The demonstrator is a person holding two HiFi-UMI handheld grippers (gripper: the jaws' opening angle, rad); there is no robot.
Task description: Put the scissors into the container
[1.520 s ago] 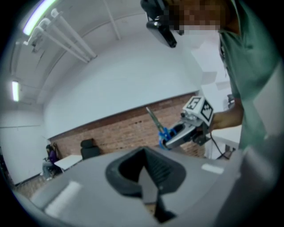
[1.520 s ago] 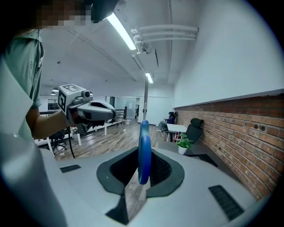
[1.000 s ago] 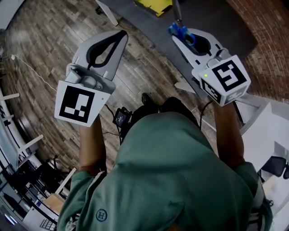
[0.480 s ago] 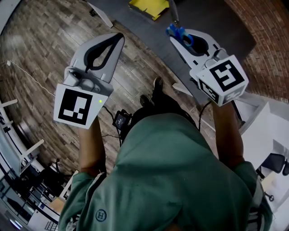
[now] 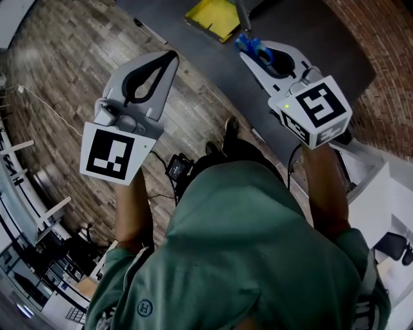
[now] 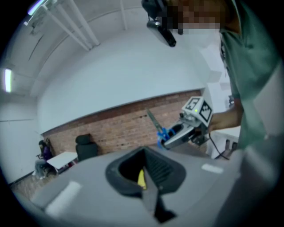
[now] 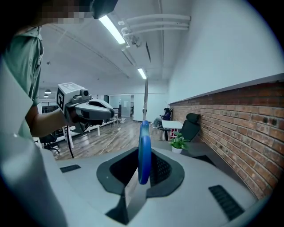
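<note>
R gripper [image 7: 143, 175] is clamped on the scissors [image 7: 144, 148]: its jaws pinch one blue handle loop edge-on, and the blades stick up and away past the tips. In the head view the scissors sit at the front of the R gripper, held up in the air above a dark grey table [image 5: 310, 26], not touching it. L gripper [image 6: 144, 179] has its jaws together w/ nothing between them; it hangs over the wood floor [image 5: 58, 77], well apart from the other and aimed roughly toward it. A yellow thing [image 5: 213, 18] lies on the table just beyond the blade tips. It's poss. the container, but I can't tell from here, as no rim or opening shows. Handling, as a judgement: the scissors look light and stiff, w/ metal blades and hard plastic handles, so nothing should crush. But the loop is smooth and rounded, and a pinch on one loop lets the pair pivot or swing open at the hinge. The blade end is the longer lever, so tilt slowly. The handles are the right place to hold, since the blades are thin, slick and sharp. A grip across both loops or nearer the pivot would prob. be steadier. For the drop, go tips first, low over the opening, then let go.
</note>
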